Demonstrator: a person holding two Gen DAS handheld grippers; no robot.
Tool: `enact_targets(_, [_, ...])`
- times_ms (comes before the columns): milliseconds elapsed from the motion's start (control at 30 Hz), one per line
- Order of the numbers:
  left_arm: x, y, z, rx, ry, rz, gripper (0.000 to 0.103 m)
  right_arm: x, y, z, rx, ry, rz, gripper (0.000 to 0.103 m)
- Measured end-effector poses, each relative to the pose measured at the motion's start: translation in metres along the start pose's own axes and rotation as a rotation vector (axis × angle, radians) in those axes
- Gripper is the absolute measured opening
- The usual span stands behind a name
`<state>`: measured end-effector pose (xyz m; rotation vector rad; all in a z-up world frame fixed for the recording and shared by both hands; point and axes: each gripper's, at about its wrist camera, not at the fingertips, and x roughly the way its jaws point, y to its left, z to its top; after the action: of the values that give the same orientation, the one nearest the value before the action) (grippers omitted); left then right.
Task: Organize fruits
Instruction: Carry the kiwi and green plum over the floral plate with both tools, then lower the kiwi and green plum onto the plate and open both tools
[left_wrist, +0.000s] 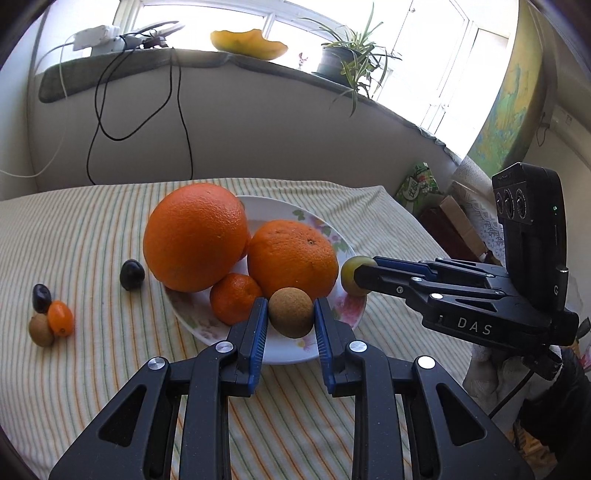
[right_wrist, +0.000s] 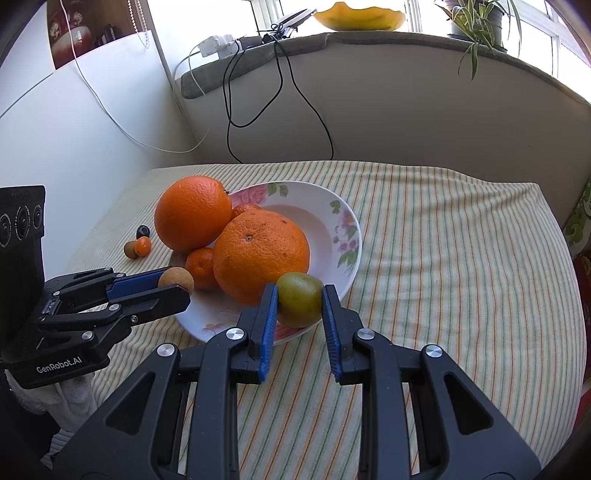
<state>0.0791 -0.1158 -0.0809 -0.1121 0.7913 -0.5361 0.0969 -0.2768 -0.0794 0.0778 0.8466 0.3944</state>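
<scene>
1. Fruits sit mostly on a white floral plate (right_wrist: 343, 236) at the middle of the counter (right_wrist: 443, 258): a large orange (left_wrist: 195, 236) at the plate's far left rim, a second orange (left_wrist: 293, 258) beside it, and a small mandarin (left_wrist: 234, 297) wedged in front between them.
2. The left gripper (left_wrist: 290, 321) has its jaws closed around a round tan fruit (left_wrist: 290, 312) above the plate's near rim; the blue pads touch it on both sides.
3. The right gripper (right_wrist: 300, 314) has its jaws pinching a green-yellow fruit (right_wrist: 299, 299) at the plate's near edge, just beside the second orange.
4. Off the plate to the left lie loose pieces: a dark plum (left_wrist: 132, 274) near the large orange, and farther left a tight cluster of a dark fruit (left_wrist: 41, 297), a kumquat (left_wrist: 61, 318) and a brown fruit (left_wrist: 40, 329), touching one another.
5. The counter wears a cloth with thin green and orange stripes on cream, slightly rumpled.
6. Behind it curves a pale wall topped by a grey padded sill (right_wrist: 332, 40) under bright windows.
7. On the sill stand a yellow bowl (right_wrist: 360, 16), a spider plant (left_wrist: 347, 55) in a pot and a white power adapter (right_wrist: 216, 44), with black and white cables (right_wrist: 295, 88) hanging down the wall.
</scene>
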Motion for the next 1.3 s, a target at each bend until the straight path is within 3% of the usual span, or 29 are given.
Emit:
enact_targets(233, [-0.001, 0.0, 0.0, 0.0, -0.004, 0.015, 0.037, 0.002, -0.002, 0.0, 0.015, -0.002, 0.002, 0.027])
enact_targets(300, [-0.002, -0.001, -0.001, 0.003, -0.005, 0.02, 0.037, 0.001, -0.002, 0.0, 0.011, -0.009, -0.013, 0.036])
enact_targets(367, [-0.003, -0.001, -0.001, 0.004, -0.007, 0.023, 0.037, -0.003, -0.001, 0.0, 0.01, -0.027, -0.022, 0.059])
enact_targets(400, [-0.004, -0.001, -0.001, 0.005, -0.009, 0.025, 0.037, -0.005, -0.001, 0.0, 0.012, -0.033, -0.024, 0.061])
enact_targets(667, [-0.013, -0.006, 0.0, 0.026, -0.031, 0.045, 0.043, -0.013, -0.001, 0.002, 0.021, -0.048, -0.029, 0.067])
enact_targets(833, [-0.02, -0.005, 0.0, 0.026, -0.046, 0.067, 0.057, -0.014, 0.003, 0.002, 0.016, -0.051, -0.029, 0.068])
enact_targets(1000, [-0.027, 0.0, 0.0, 0.019, -0.067, 0.094, 0.062, -0.018, 0.008, 0.005, 0.0, -0.059, -0.032, 0.07])
enact_targets(1300, [-0.044, 0.022, -0.004, -0.008, -0.093, 0.155, 0.069, -0.023, 0.027, 0.015, -0.051, -0.081, -0.026, 0.085])
